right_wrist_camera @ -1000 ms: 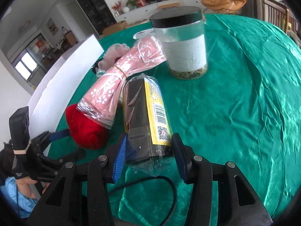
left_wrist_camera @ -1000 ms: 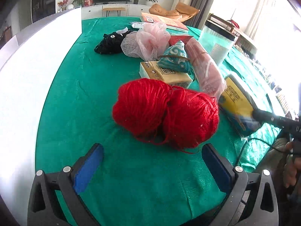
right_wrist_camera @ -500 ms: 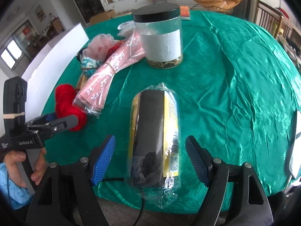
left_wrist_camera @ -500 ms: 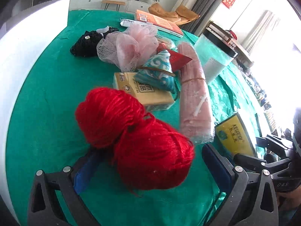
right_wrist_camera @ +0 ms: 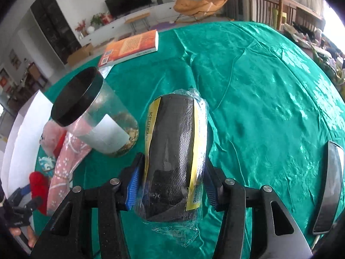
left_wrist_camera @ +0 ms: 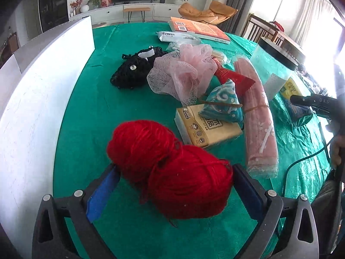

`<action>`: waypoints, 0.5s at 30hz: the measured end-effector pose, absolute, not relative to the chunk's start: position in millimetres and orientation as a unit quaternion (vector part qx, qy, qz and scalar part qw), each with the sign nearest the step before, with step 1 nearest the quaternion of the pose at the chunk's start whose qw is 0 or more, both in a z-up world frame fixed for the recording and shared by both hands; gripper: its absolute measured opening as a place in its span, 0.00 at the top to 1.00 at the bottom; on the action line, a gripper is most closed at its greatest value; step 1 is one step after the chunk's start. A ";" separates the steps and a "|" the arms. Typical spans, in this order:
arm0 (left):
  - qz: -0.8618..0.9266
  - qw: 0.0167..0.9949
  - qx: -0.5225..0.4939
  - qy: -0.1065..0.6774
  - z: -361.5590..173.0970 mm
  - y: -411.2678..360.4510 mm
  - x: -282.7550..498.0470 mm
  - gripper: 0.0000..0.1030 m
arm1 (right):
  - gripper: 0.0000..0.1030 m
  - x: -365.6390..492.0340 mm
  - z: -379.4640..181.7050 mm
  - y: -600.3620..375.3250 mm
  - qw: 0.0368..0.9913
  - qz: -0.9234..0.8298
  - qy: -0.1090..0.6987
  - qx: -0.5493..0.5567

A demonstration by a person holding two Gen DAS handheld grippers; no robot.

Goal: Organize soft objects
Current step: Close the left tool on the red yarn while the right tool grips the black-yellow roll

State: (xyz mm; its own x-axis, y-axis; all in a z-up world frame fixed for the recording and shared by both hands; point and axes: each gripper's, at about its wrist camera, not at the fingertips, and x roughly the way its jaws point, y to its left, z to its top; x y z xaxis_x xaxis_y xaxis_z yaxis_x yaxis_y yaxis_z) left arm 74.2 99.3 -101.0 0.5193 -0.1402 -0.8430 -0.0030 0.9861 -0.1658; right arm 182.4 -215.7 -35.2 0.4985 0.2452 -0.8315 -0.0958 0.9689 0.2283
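The green-clothed bench [left_wrist_camera: 90, 112] is filling both views. In the lower centre of the right wrist view, the right gripper [right_wrist_camera: 171, 185], whose jaws have just been closing, is clamping the black and yellow wrapped roll [right_wrist_camera: 174, 161]. At lower centre of the left wrist view, the left gripper [left_wrist_camera: 172, 185] is standing open around the red yarn [left_wrist_camera: 170, 166], its pads at the yarn's sides.
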 end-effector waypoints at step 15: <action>-0.055 0.889 -0.196 0.410 -60.7 151.5 63.9 0.33 | 0.48 197.2 17.4 -211.8 0.884 0.081 0.458 0.055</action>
